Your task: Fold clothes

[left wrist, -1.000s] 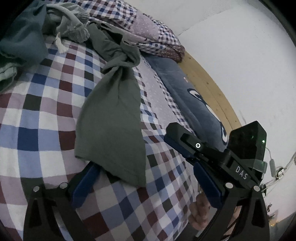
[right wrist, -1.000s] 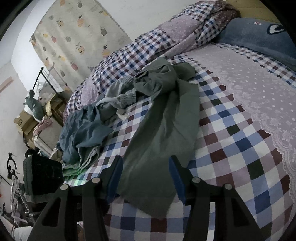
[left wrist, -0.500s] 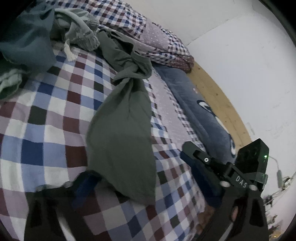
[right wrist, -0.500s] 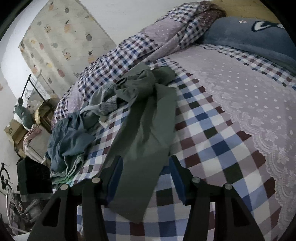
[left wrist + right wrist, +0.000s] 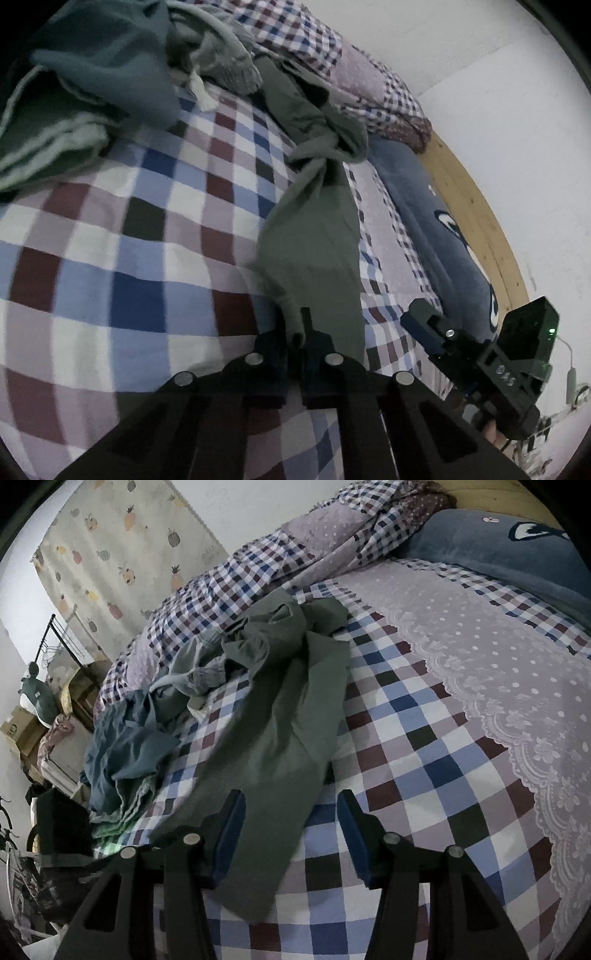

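A long olive-green garment (image 5: 314, 229) lies stretched over the checked bedspread (image 5: 122, 258), its far end bunched in a knot-like twist. My left gripper (image 5: 295, 332) is shut on the garment's near hem. The right gripper (image 5: 436, 332) shows at the lower right of the left wrist view, beside that hem. In the right wrist view the olive-green garment (image 5: 273, 738) runs down between the blue fingers of my right gripper (image 5: 290, 812), which is open over the garment's near corner.
A heap of teal, pale green and grey clothes (image 5: 125, 746) lies left of the garment. A blue pillow (image 5: 436, 221) and wooden headboard (image 5: 476, 206) run along the right. A checked quilt (image 5: 258, 565) is piled at the back; shelves and boxes (image 5: 40, 709) stand beyond the bed.
My left gripper went from open around the garment's near hem to shut on it. The right gripper drew in closer over the hem and stayed open.
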Demonstrator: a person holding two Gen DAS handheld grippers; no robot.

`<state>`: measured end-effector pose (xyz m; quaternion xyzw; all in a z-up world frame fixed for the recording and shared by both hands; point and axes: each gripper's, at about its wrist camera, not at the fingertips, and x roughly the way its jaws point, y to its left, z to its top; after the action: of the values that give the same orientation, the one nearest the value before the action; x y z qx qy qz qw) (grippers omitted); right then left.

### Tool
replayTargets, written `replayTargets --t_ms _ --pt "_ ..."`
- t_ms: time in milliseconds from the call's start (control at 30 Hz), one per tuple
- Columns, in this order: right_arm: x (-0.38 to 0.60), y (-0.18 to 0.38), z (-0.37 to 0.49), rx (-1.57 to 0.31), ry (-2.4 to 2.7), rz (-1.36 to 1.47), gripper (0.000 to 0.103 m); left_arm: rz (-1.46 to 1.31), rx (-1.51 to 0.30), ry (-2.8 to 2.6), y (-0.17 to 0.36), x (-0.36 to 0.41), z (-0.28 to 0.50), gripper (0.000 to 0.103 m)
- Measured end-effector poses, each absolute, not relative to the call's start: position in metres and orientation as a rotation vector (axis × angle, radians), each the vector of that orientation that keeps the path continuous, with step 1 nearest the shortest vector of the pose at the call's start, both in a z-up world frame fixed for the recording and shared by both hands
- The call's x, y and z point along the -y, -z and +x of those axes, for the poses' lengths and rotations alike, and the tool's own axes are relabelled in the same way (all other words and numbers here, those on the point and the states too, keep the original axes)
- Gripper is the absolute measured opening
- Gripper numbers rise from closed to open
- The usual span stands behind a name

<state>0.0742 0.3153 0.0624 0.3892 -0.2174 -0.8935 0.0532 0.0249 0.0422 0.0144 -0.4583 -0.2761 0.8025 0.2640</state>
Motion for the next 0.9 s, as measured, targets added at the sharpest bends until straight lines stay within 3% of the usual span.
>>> replayTargets --t_ms 267,500,900 --pt "-0.308 -0.043 0.052 0.628 2.703 1.272 0.056 -1.112 0.768 -2.241 -0.041 -0.018 0.033 0.002" --pt "-0.312 -0.024 0.037 0.791 2.646 1.296 0.058 -1.054 0.798 -2.227 -0.055 0.006 0.039 0.002" --pt "-0.285 -0.017 0.021 0.824 2.693 1.211 0.070 -0.967 0.837 -2.288 -0.076 0.071 0.066 0.002"
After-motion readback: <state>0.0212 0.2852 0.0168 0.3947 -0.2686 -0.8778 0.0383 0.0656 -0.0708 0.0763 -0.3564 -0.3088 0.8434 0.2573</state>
